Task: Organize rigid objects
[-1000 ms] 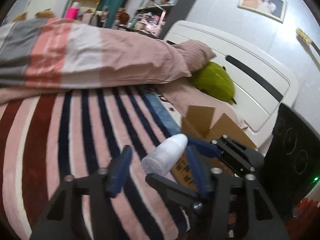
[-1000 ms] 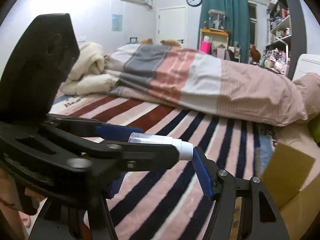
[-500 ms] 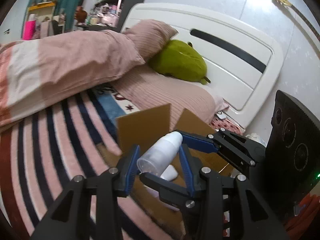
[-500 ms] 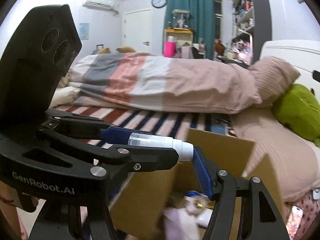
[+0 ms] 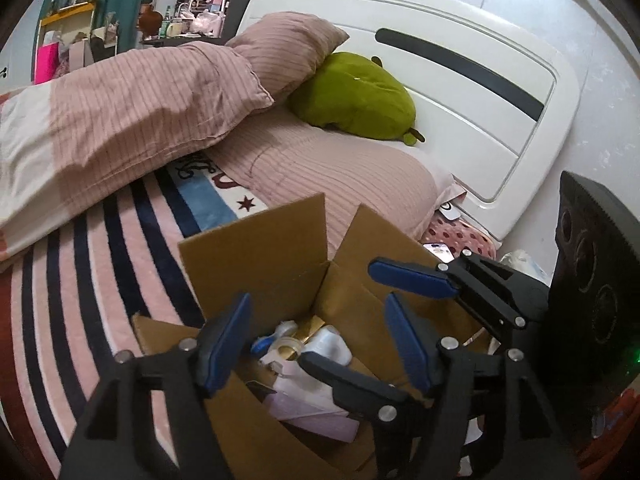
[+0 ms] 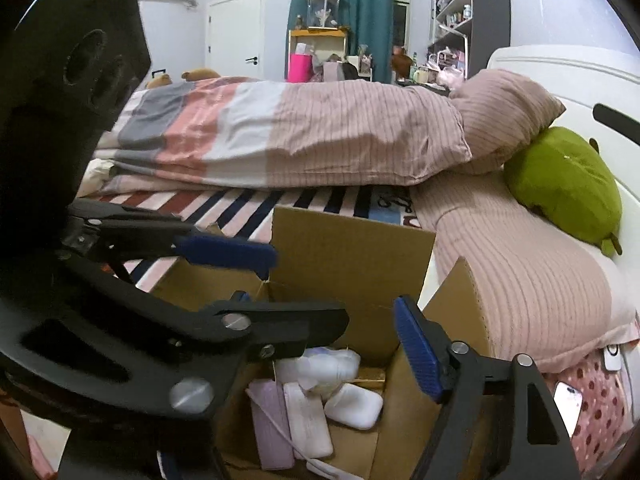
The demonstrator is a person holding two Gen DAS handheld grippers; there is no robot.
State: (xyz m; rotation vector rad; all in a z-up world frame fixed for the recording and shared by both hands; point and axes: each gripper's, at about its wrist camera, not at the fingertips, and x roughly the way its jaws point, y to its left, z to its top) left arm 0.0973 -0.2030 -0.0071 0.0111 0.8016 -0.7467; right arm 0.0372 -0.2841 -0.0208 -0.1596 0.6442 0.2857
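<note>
Both hand-held grippers, left (image 5: 316, 344) and right (image 6: 336, 312), have just opened over the cardboard box (image 5: 280, 240); jaws empty. Spray bottle gone from between them, presumably dropped among the box contents (image 6: 320, 400). Next item.

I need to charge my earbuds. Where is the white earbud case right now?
The white earbud case lies inside the open cardboard box on the bed, low in the right wrist view, just right of the pale lilac pouches and below a white bottle.
</note>
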